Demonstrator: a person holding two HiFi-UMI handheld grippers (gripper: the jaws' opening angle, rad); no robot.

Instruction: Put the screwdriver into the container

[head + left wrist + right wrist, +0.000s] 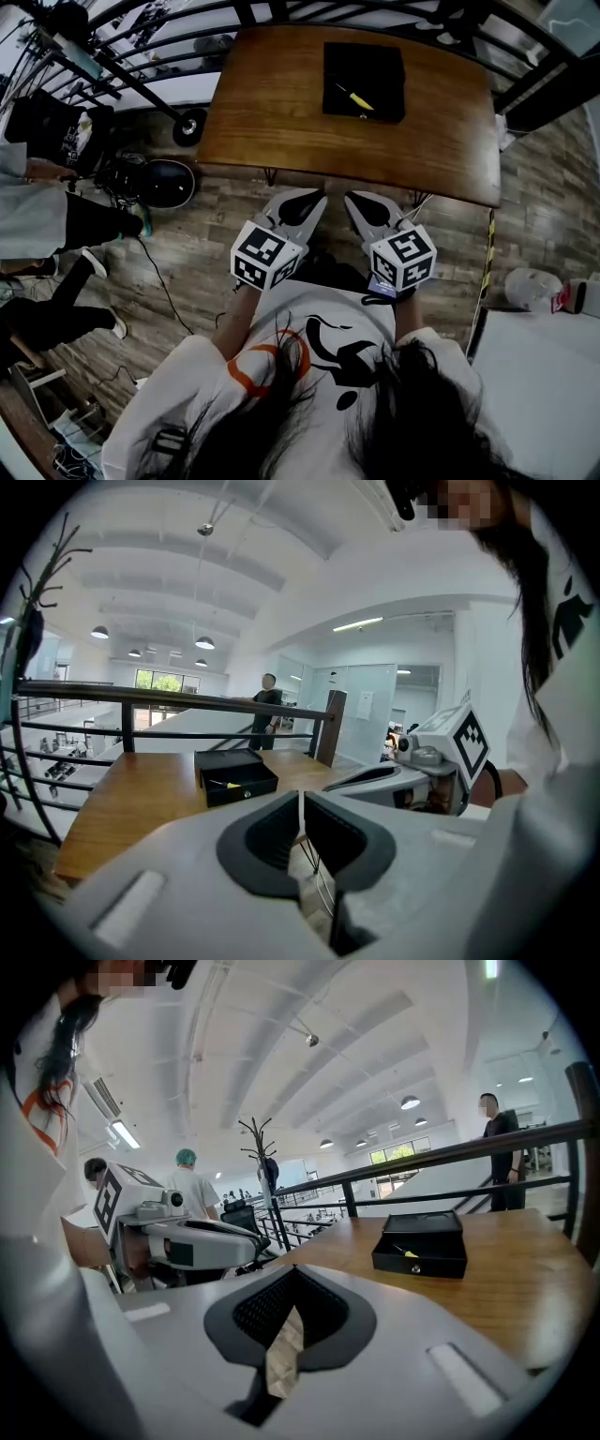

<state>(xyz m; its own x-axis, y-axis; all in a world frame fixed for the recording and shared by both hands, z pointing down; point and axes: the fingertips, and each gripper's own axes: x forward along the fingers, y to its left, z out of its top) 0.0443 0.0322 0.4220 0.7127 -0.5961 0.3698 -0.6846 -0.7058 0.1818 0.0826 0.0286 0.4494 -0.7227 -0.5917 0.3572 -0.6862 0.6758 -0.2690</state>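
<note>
A black open container (364, 82) sits at the far middle of the wooden table (272, 112), with the yellow-handled screwdriver (356, 97) lying inside it. Both grippers are held close to my body, short of the table's near edge and over the floor. My left gripper (307, 200) is shut with nothing between its jaws; my right gripper (362, 202) is shut and empty too. In the left gripper view the container (234, 775) and screwdriver (228, 784) lie well beyond the shut jaw tips (301, 801). The right gripper view shows the container (420, 1246) far past its shut tips (293, 1276).
A dark metal railing (187, 37) runs behind and beside the table. On the floor to the left are a black round object (164, 181), cables and a seated person's legs (56, 225). A white tabletop (544, 375) stands at the right. A coat rack (260, 1162) stands far off.
</note>
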